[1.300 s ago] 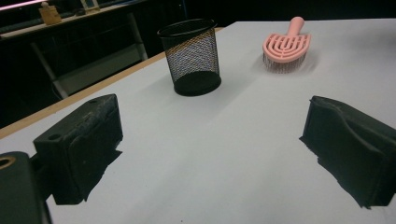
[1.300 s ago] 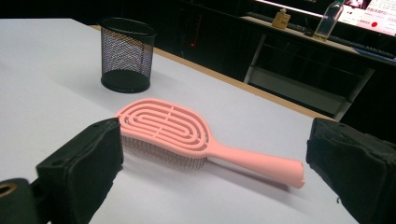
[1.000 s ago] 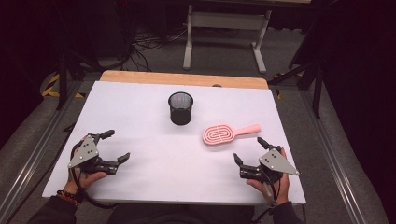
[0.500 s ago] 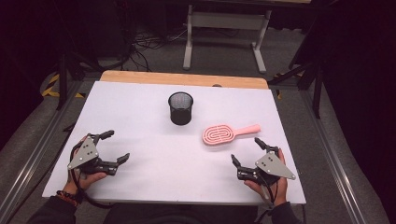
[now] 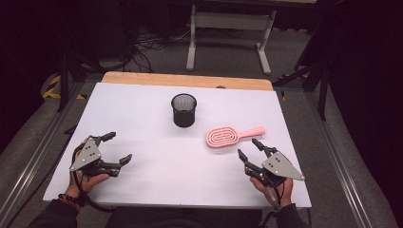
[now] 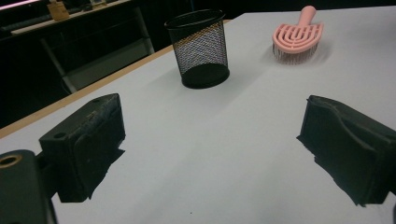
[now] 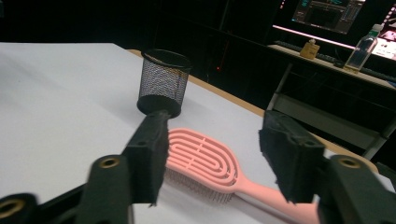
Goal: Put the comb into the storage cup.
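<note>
A pink hairbrush [image 5: 223,137] lies bristles down on the white table [image 5: 142,114], right of centre, its handle pointing right. A black mesh cup [image 5: 183,110] stands upright behind it and to its left. My right gripper [image 5: 247,147] rests low near the front right, just short of the brush. Its jaws have just been closing and stand half apart, with nothing pressed between them. In the right gripper view the hairbrush [image 7: 201,154] lies on the table beyond the jaws. My left gripper [image 5: 119,146] sits at the front left, wide open with nothing in it. It faces the cup [image 6: 201,49] and the hairbrush [image 6: 297,39].
A wooden strip [image 5: 185,80] edges the table's far side. Beyond it, a white stand [image 5: 228,21] rests on the grey floor. Metal rails run along both sides of the table. A dark shelf with a bottle [image 7: 362,49] shows in the right gripper view.
The right gripper's jaws have narrowed from wide to about half apart, and that hand has edged slightly toward the brush. The left gripper, the brush and the cup have not moved.
</note>
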Demonstrator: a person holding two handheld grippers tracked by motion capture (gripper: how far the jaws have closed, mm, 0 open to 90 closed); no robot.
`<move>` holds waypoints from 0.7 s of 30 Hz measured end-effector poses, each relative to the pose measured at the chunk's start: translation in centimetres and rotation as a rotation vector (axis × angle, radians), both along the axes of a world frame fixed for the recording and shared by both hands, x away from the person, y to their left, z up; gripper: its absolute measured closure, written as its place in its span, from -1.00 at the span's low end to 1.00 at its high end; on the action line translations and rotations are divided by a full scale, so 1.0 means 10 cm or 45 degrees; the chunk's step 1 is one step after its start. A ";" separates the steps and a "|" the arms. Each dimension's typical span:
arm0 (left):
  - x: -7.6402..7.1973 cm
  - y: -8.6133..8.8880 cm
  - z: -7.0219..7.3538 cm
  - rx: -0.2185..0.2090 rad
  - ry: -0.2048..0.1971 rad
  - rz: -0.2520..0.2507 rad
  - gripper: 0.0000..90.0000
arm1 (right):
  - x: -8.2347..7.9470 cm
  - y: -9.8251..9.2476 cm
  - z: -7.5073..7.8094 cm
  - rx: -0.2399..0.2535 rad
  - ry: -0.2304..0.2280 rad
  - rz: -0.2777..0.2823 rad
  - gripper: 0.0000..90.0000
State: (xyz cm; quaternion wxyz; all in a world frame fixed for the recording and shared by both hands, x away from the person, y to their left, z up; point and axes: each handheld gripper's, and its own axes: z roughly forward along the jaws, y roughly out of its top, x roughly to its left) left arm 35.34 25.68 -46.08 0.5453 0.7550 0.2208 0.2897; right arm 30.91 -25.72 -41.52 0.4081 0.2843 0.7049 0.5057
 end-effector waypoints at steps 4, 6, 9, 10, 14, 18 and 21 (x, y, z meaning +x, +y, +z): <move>0.00 0.00 0.00 0.001 0.001 0.008 -0.84 | 0.09 0.00 0.08 -0.001 0.002 -0.056 0.44; 0.01 -0.01 0.00 -0.003 0.001 0.016 -0.84 | 0.15 -0.01 0.09 0.000 0.007 -0.113 0.65; 0.01 -0.02 -0.01 0.001 0.006 0.010 -0.83 | 0.35 -0.08 0.10 0.039 0.051 -0.200 0.91; 0.01 -0.02 -0.02 0.004 0.007 0.011 -0.83 | 0.40 -0.09 0.11 0.043 0.068 -0.214 0.95; 0.01 -0.02 -0.02 -0.001 0.007 0.008 -0.83 | 0.55 -0.13 0.14 0.045 0.100 -0.236 0.99; 0.01 -0.03 -0.03 -0.001 0.012 0.006 -0.82 | 0.74 -0.16 0.14 0.029 0.161 -0.264 0.99; 0.01 -0.03 -0.03 0.005 0.020 -0.004 -0.82 | 0.90 -0.19 0.11 0.007 0.209 -0.285 1.00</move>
